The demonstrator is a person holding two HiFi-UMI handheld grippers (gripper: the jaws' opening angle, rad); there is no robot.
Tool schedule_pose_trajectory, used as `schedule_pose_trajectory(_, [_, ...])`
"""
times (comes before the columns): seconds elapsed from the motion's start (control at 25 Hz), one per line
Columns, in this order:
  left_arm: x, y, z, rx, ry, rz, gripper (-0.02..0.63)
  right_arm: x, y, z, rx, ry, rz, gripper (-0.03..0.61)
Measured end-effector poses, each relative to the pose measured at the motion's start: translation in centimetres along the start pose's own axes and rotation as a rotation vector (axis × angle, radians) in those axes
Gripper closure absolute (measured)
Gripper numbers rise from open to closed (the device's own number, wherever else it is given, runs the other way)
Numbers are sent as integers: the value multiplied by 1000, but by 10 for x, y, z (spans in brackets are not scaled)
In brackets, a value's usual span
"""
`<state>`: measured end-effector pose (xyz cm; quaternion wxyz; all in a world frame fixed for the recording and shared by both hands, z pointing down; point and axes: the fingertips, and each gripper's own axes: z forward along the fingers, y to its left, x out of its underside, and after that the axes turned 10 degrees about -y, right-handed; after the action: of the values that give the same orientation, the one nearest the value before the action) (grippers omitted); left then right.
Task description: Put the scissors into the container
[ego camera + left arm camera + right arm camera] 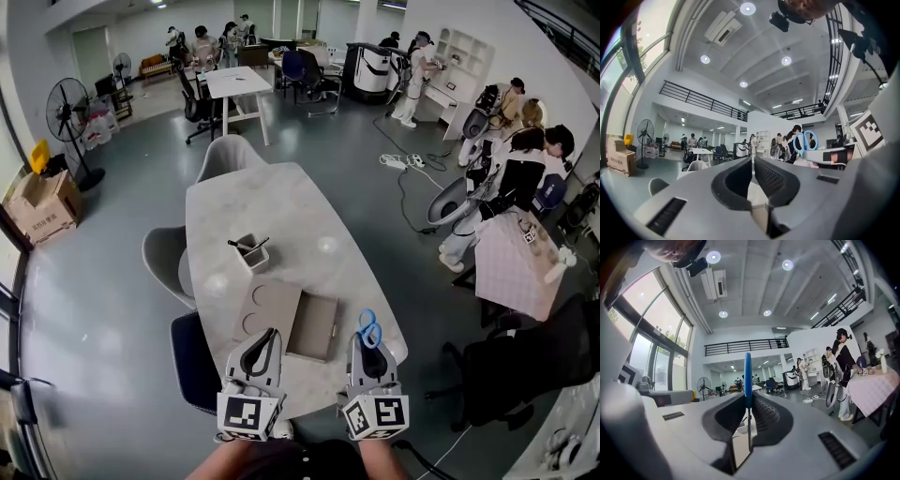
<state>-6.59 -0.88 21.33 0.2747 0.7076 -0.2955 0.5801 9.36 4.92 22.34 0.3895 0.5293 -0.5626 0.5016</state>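
Blue-handled scissors (368, 331) stand upright in my right gripper (367, 349), which is shut on their blades, the handle loops pointing up and away from me. In the right gripper view the scissors (747, 376) show edge-on between the pads of that gripper (747, 400). The small square grey container (251, 253) stands near the middle of the white oval table (281, 202), with dark sticks in it, well beyond both grippers. My left gripper (260, 352) hovers over the table's near edge, jaws together and empty. In the left gripper view, past this gripper (752, 161), the scissors (805, 143) show at the right.
A flat brown tray with two round hollows (267, 309) and a grey notebook (314, 326) lie just ahead of the grippers. Chairs stand at the table's far end (225, 155), left side (164, 258) and near left (192, 361). People stand at the right, by a draped table (511, 262).
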Motion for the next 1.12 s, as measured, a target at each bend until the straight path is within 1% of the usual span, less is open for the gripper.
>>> schedule_pose_trajectory(0.16, [5,5,13,6,16,-12,584,6,-2,13,3,16,4,545])
schedule_pose_trajectory(0.32, [17,5,19,-8,45,-24,584,14,-11,24,-4,40,21,545])
schedule_pose_trajectory(0.48, [15,9,30,-43,14,-22,584,16,-14,39,-40,50,33,545])
schedule_pose_trajectory(0.56, [19,8,34,-62,15,-21,584,18,-18,44,-59,62,36,545])
schedule_pose_trajectory(0.72, [25,-1,40,-67,57,-37,584,26,-26,52,-91,87,46,545])
schedule_pose_trajectory(0.84, [34,1,45,-91,57,-32,584,37,-32,59,-100,110,61,545])
schedule_pose_trajectory(0.96, [46,-3,44,-100,86,-41,584,50,-38,60,-109,138,67,545])
schedule_pose_trajectory(1.12, [60,-6,44,-105,123,-55,584,68,-41,65,-138,164,43,545])
